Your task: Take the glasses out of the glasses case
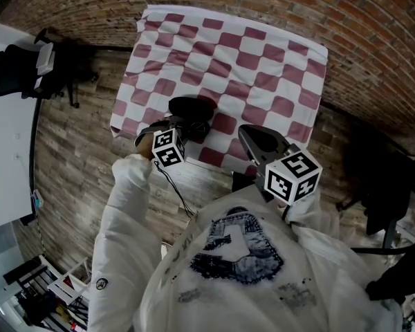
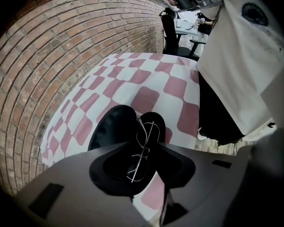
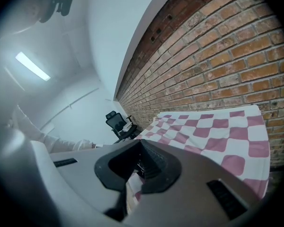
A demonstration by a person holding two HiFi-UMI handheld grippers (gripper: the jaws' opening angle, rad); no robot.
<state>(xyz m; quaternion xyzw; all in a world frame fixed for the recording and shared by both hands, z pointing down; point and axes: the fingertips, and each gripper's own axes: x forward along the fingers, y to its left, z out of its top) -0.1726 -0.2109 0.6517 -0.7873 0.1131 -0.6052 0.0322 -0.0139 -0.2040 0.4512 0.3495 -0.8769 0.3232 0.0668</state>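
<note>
Left fingers (image 2: 71, 188) apart around glasses (image 2: 143, 150), open case (image 2: 111, 126) near cloth (image 2: 146, 74) edge — right fingers (image 3: 203, 174) narrow, empty

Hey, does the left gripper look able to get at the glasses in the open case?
Probably yes. The left gripper hangs over the open glasses case, jaws apart, and the wire glasses lie uncovered in line between them, with nothing in the way.
</note>
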